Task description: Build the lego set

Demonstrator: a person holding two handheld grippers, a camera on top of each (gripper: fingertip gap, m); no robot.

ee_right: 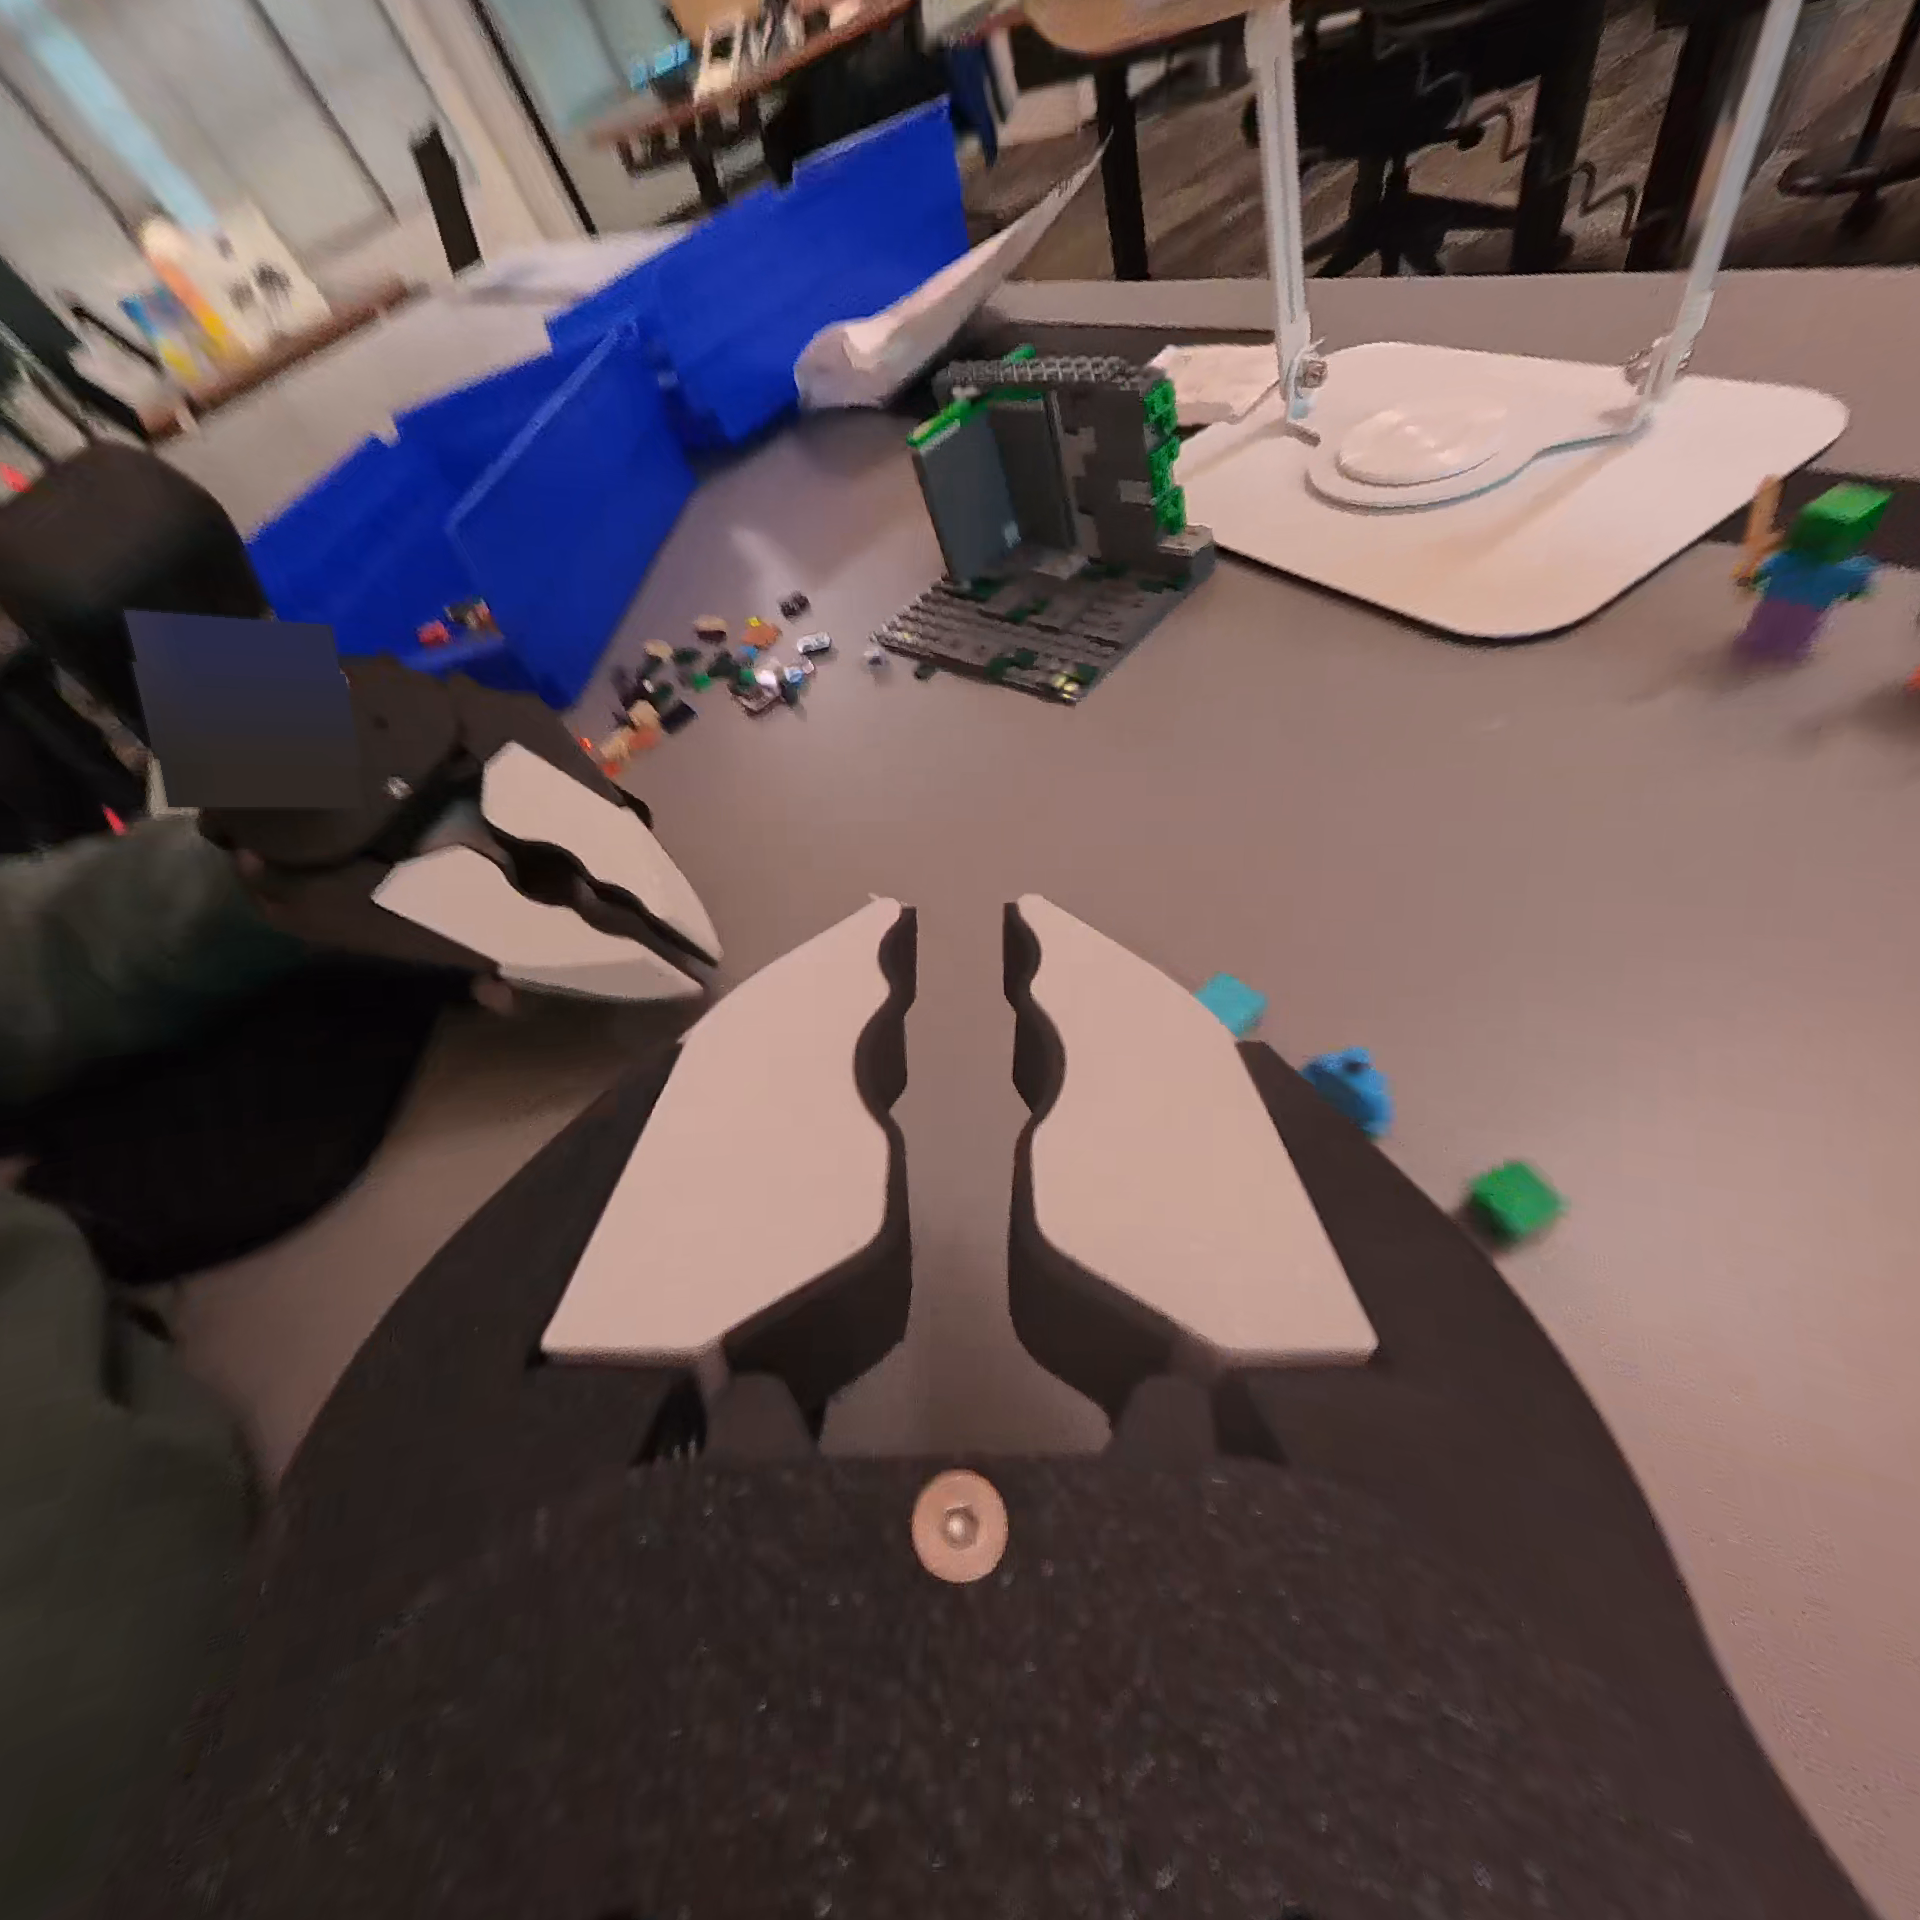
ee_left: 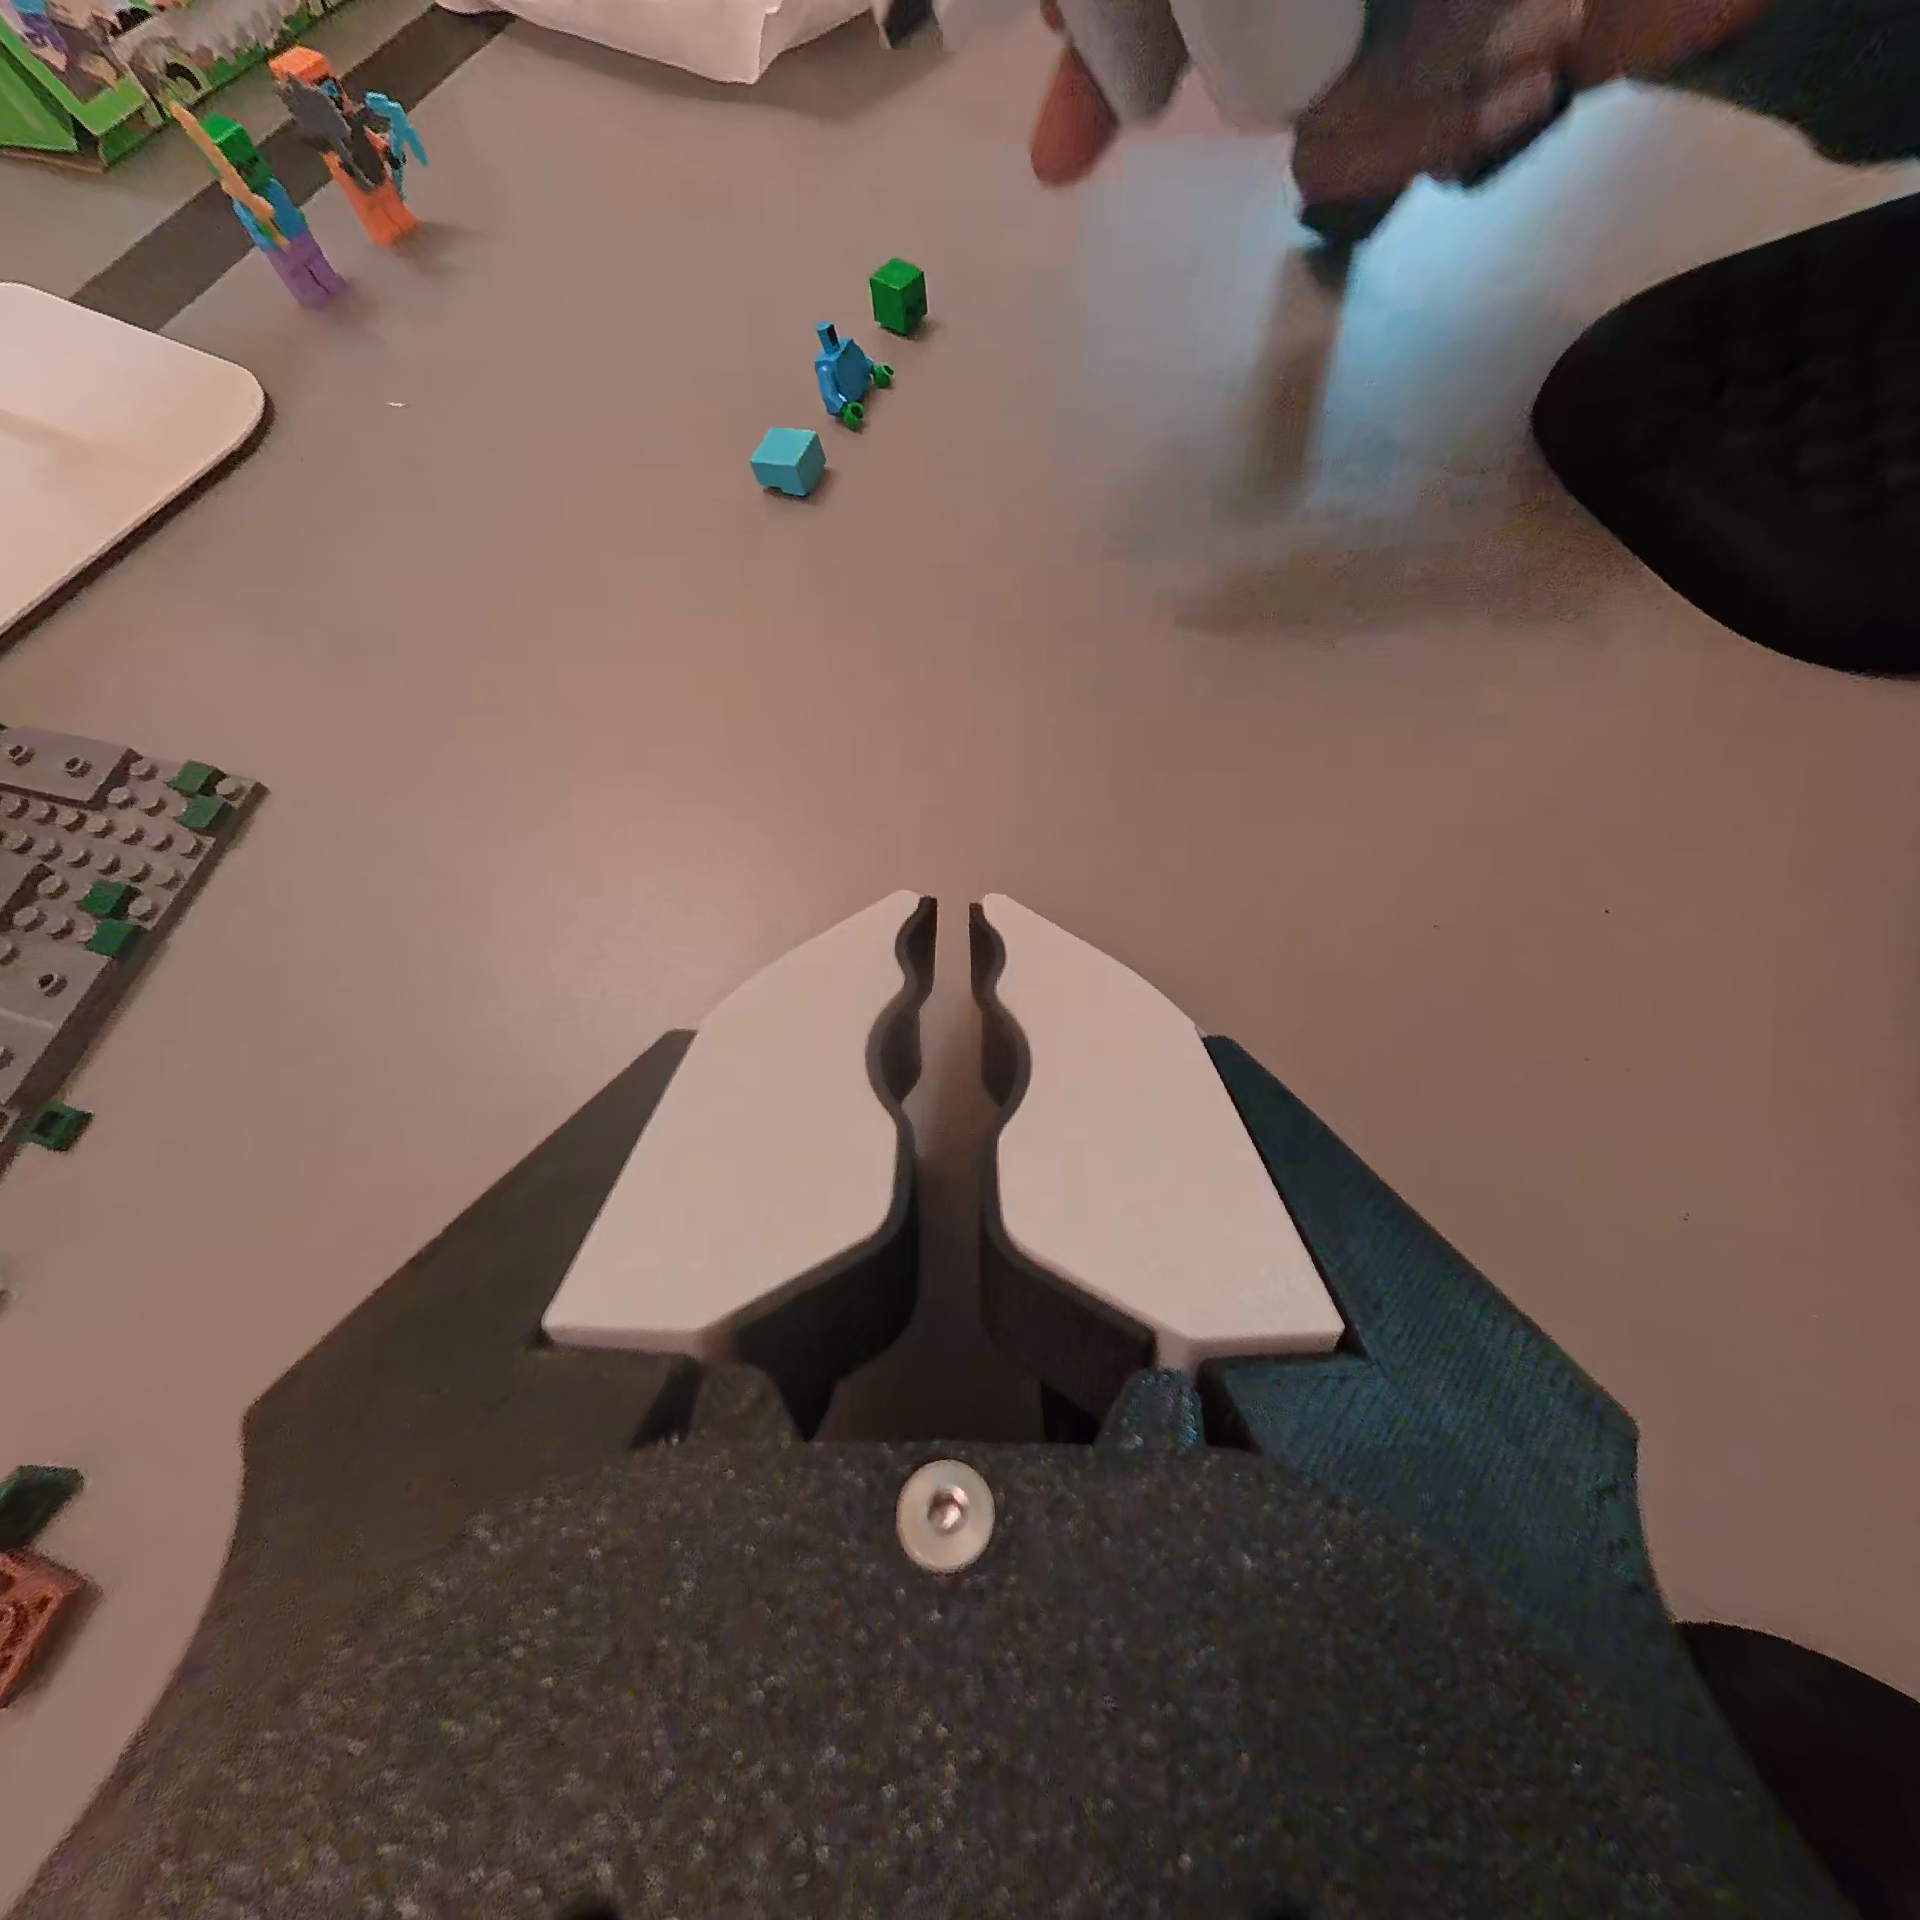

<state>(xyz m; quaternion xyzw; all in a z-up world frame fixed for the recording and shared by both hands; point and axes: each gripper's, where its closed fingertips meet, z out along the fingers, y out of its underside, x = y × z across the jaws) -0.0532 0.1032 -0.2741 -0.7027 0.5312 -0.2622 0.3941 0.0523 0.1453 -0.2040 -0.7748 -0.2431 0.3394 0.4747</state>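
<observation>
Loosely: blue torso [ee_left: 844, 371] lying flat, neck pointing away.

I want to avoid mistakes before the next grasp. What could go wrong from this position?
1. The blue torso, green cube and light blue cube lie loose and close together; reaching for one may knock another away.
2. The right gripper view is blurred, which suggests fast motion, so it might overshoot these small pieces.
3. The standing figures could probably topple if brushed.
</observation>
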